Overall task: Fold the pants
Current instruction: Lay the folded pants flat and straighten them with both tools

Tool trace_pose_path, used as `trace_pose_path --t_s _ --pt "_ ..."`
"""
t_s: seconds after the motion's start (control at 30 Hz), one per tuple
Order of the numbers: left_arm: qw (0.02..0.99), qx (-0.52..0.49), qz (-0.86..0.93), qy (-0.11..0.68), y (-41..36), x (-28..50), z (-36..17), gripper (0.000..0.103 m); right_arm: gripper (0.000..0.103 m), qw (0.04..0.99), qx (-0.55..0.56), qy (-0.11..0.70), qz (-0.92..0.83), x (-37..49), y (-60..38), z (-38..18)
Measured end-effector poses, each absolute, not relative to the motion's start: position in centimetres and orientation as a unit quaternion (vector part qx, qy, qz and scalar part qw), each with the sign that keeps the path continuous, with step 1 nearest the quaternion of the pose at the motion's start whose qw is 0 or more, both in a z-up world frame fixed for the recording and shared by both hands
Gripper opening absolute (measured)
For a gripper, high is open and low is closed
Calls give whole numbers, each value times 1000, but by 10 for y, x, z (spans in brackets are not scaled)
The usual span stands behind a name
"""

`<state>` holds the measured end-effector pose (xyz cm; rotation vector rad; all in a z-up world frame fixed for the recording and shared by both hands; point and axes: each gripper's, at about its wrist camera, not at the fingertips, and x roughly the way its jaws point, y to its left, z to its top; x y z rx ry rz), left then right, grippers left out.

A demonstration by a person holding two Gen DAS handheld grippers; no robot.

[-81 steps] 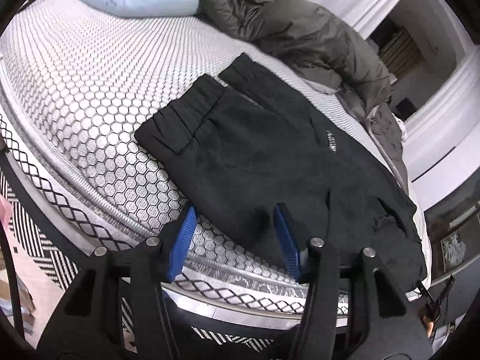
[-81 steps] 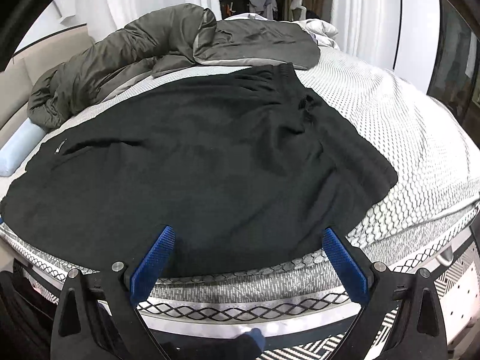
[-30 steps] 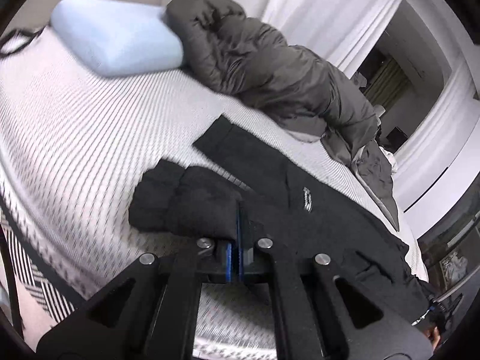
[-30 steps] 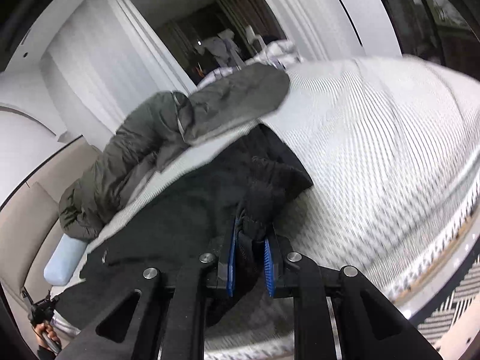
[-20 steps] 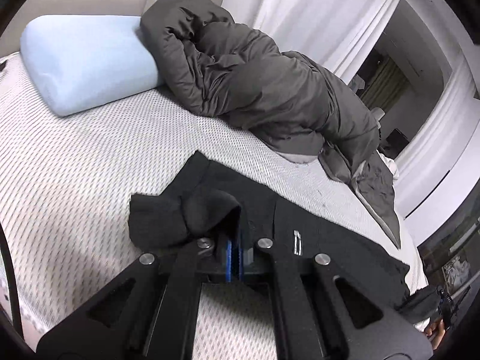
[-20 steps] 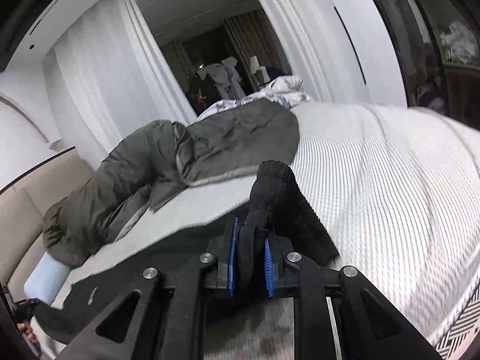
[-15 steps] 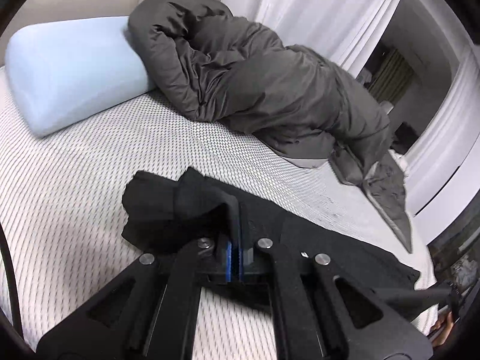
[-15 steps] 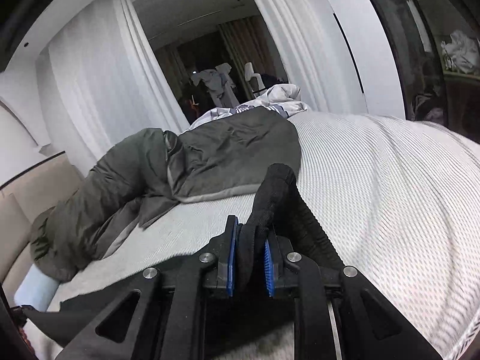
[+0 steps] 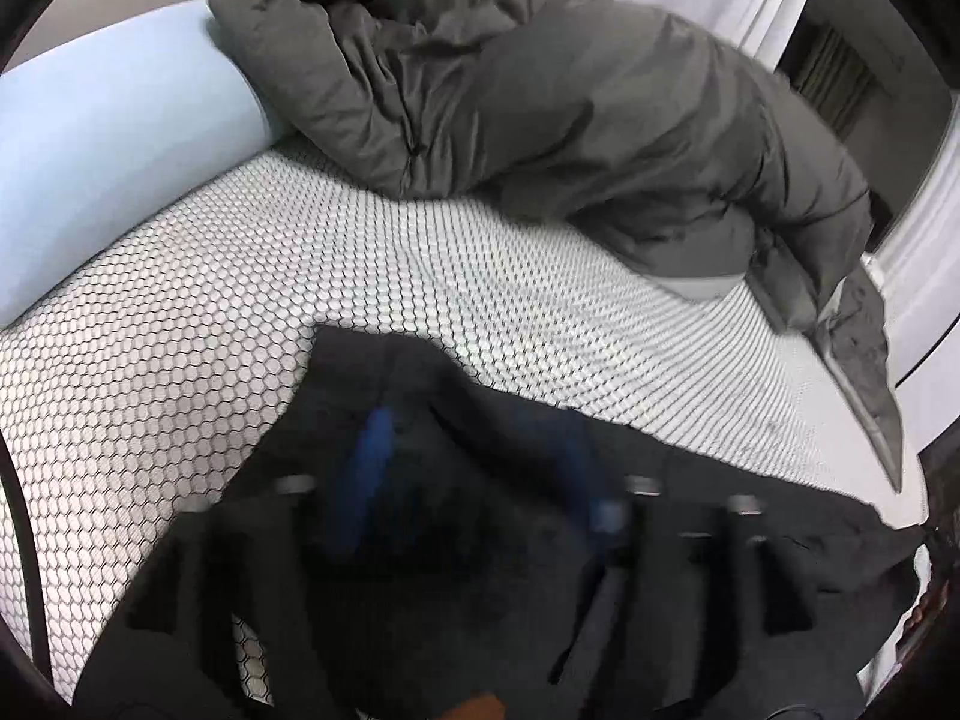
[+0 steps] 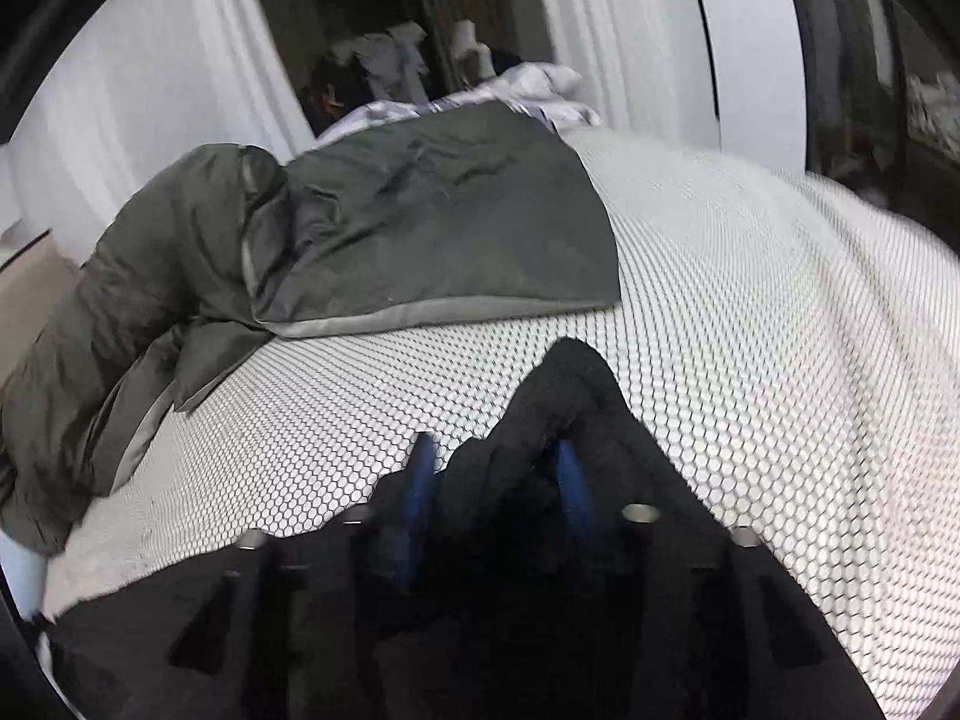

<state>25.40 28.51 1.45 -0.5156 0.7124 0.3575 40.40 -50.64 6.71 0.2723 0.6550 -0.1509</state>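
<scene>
Both grippers' jaws have just been opening. The left gripper [image 9: 474, 450] stands wide over black pants [image 9: 420, 378] on the mattress [image 9: 180, 312]; only its view shows the blue pillow [image 9: 102, 138] at ten o'clock. The right gripper [image 10: 495, 480] straddles a pants bunch [image 10: 564, 384], unpressed.

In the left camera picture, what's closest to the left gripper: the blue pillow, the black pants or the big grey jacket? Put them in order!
From the left gripper:
1. Black pants, right between its fingers.
2. Grey jacket, farther back across the bed, upper middle.
3. Blue pillow, far left; close to the jacket's distance, so that order is uncertain.
</scene>
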Motion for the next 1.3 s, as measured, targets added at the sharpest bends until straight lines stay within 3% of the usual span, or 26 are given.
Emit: trace_pose_path --t_s 0.03,0.07,0.2,0.67,0.93,1.2,1.3 --pt "892 -250 175 334 286 247 17 78 70 939 127 311 -73 400 -506 70" --pt "893 -251 177 329 286 241 19 79 74 941 125 304 -74 397 -506 71" --pt "903 -246 160 314 273 220 31 79 79 945 125 298 -53 373 -504 76" --pt "909 -210 60 355 127 189 11 80 80 915 179 358 53 285 -457 35" --pt "875 -321 70 357 141 136 -21 79 78 861 332 384 33 237 -526 -14" --pt "854 -367 106 353 158 146 -55 61 77 850 360 383 48 232 -539 -19" --pt "850 -377 129 345 164 157 -58 27 77 849 361 382 47 240 -536 -19"
